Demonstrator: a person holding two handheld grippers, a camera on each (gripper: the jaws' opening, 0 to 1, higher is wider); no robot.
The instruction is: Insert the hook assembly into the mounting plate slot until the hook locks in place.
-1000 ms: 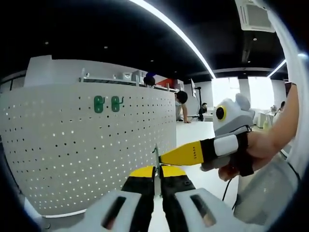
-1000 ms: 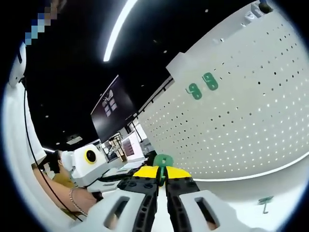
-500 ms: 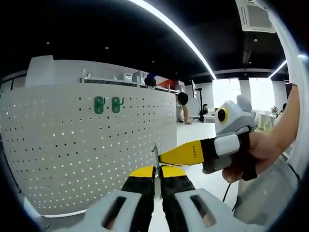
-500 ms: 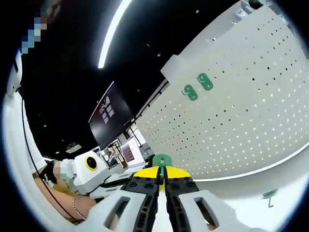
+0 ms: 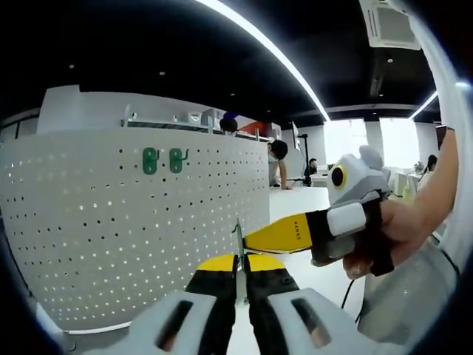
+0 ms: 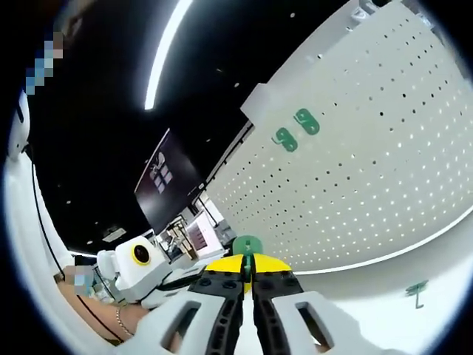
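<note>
My left tongs (image 5: pixel 238 260) pinch a thin metal hook (image 5: pixel 238 240); my right tongs (image 6: pixel 249 260) pinch a green plate (image 6: pixel 247 245). The two meet in open air, well apart from the pegboard (image 5: pixel 111 237), where two green plates (image 5: pixel 162 160) hang near its top edge.

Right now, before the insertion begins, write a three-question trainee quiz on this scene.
1. True or false: two green plates are already mounted on the white pegboard.
2. The right gripper is shut on which item? A) a green plate piece B) a yellow cable C) a black bolt
3. Fill in: the left gripper is shut on a thin metal ____.

Key: 1 true; 2 A; 3 hook.
</note>
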